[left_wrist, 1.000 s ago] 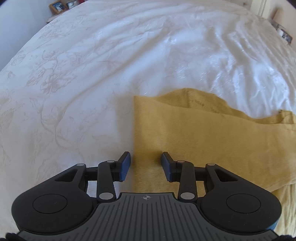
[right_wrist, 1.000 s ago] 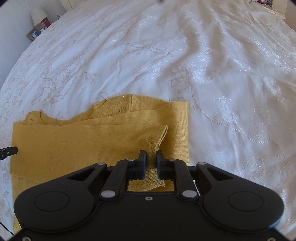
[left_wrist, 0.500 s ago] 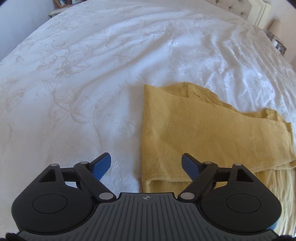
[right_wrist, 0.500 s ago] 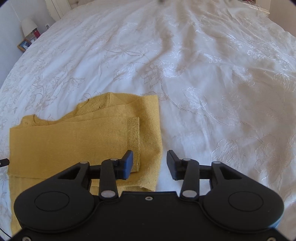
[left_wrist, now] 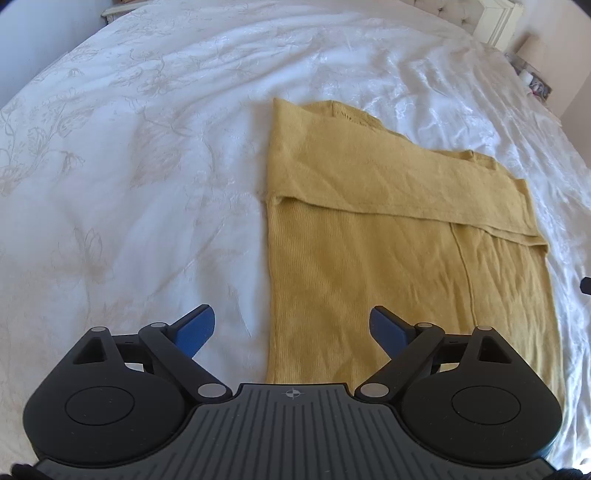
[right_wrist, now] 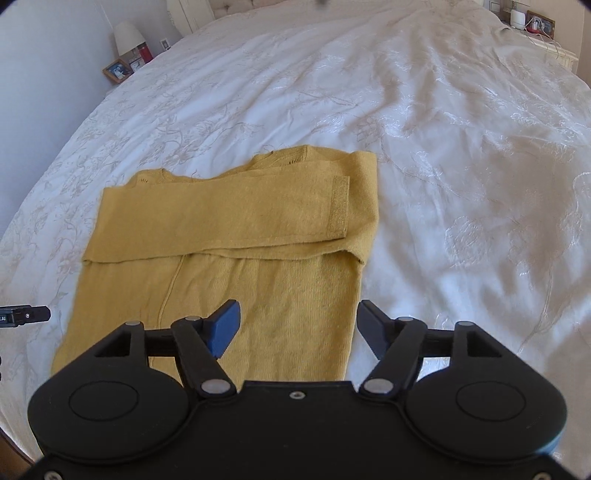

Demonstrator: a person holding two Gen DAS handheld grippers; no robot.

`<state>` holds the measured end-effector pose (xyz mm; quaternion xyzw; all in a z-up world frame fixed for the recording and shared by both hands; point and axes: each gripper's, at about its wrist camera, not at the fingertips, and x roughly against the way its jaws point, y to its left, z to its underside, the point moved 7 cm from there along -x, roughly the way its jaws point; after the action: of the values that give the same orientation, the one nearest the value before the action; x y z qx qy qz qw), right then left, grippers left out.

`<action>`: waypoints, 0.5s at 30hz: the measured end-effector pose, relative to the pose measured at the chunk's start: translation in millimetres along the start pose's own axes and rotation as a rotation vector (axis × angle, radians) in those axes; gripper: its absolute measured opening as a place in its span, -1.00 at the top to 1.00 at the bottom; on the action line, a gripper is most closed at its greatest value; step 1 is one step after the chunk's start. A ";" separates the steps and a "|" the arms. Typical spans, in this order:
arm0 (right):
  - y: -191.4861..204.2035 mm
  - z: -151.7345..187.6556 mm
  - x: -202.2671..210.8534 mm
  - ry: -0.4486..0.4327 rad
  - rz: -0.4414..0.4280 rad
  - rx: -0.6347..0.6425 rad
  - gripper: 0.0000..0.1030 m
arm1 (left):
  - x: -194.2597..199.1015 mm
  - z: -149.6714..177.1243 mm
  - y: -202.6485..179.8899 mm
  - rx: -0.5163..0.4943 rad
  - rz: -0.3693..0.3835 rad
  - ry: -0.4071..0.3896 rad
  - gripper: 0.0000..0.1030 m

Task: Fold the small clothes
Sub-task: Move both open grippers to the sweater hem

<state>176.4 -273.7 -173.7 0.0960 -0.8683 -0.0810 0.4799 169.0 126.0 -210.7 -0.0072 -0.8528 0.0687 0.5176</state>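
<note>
A mustard-yellow knit sweater (left_wrist: 388, 236) lies flat on the white bedspread (left_wrist: 147, 147), its sleeves folded across the upper body; it also shows in the right wrist view (right_wrist: 236, 236), where a ribbed cuff (right_wrist: 338, 205) lies near its right edge. My left gripper (left_wrist: 291, 326) is open and empty, above the sweater's near left edge. My right gripper (right_wrist: 299, 325) is open and empty, above the sweater's near right edge. The tip of the left gripper (right_wrist: 26, 315) shows at the left border of the right wrist view.
The embroidered bedspread (right_wrist: 461, 166) spreads wide all around the sweater. A bedside table with a lamp (right_wrist: 127, 33) and a photo frame (right_wrist: 117, 70) stands far left. A padded headboard (left_wrist: 495, 18) and another nightstand (right_wrist: 535, 26) lie at the far end.
My right gripper let go of the sleeve cuff and opened. My left gripper opened wider. Both pulled back toward the sweater's near hem, and the sleeve now lies flat across the body.
</note>
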 end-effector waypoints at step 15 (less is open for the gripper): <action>-5.7 115.3 28.8 0.245 -0.149 0.080 -0.42 | 18.8 117.2 -11.5 0.002 0.014 0.136 -0.78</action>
<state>64.0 -280.7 -212.1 0.1882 -0.7961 -0.0693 0.5709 57.3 103.4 -246.0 -0.0174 -0.8156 0.0723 0.5738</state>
